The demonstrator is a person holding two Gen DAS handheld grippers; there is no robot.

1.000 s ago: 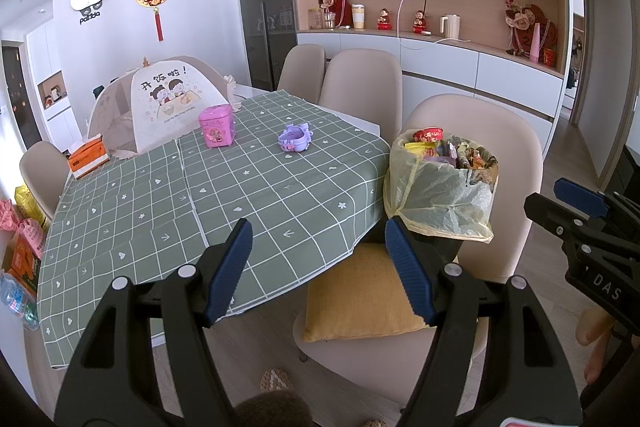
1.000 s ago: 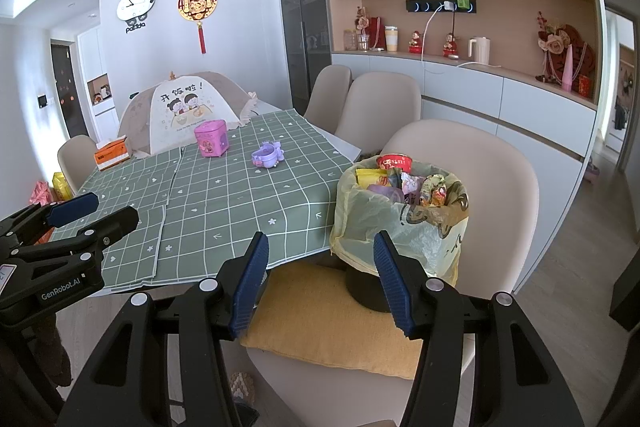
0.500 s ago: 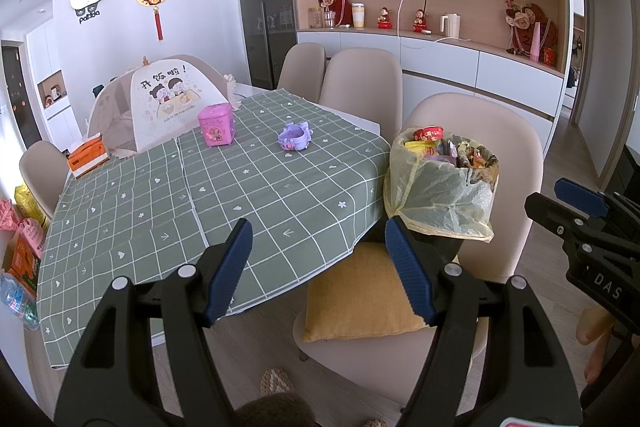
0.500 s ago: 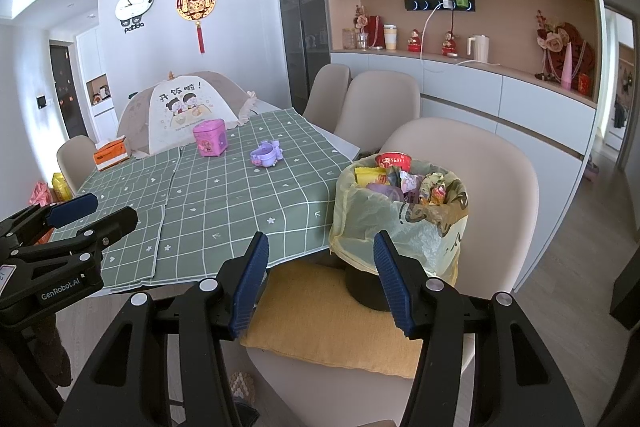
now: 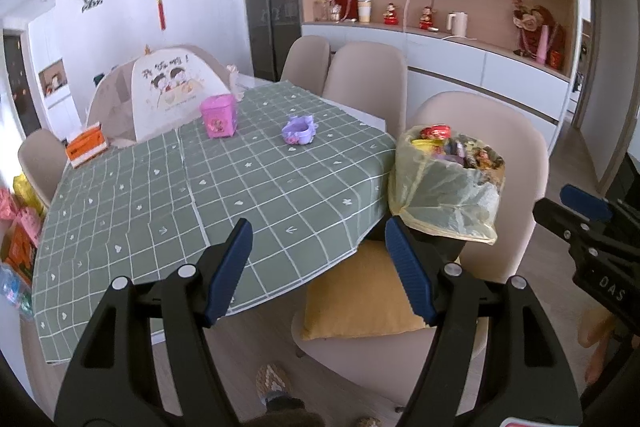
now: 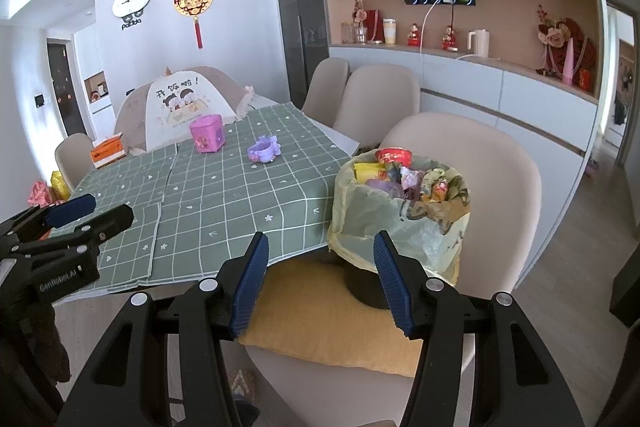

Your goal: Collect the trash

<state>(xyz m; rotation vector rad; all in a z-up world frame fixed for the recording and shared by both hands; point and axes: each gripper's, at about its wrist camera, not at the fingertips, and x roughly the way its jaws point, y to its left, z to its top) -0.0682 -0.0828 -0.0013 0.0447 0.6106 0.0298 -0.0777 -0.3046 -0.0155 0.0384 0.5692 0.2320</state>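
Trash bin (image 6: 400, 223) w/ yellow liner sits on chair cushion (image 6: 320, 311) by the tabletop (image 6: 224, 203), heaped w/ wrappers. Left gripper (image 5: 318, 267) & right gripper (image 6: 320, 277): fingers wide apart, nothing held. Liner prob. thin, slippery, tears easily; load light but loose. Pinch bunched rim film.

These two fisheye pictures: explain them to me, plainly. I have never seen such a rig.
A person holds a black clamp-like gripper with blue pads in each hand; each carries a forward-looking camera. One picture looks along the left gripper, the other along the right gripper. Both are open and hold nothing. Ahead, a green checked tablecloth bears a pink plastic box and a small purple holder. A yellow-bagged bin full of wrappers stands on a beige chair's mustard cushion.
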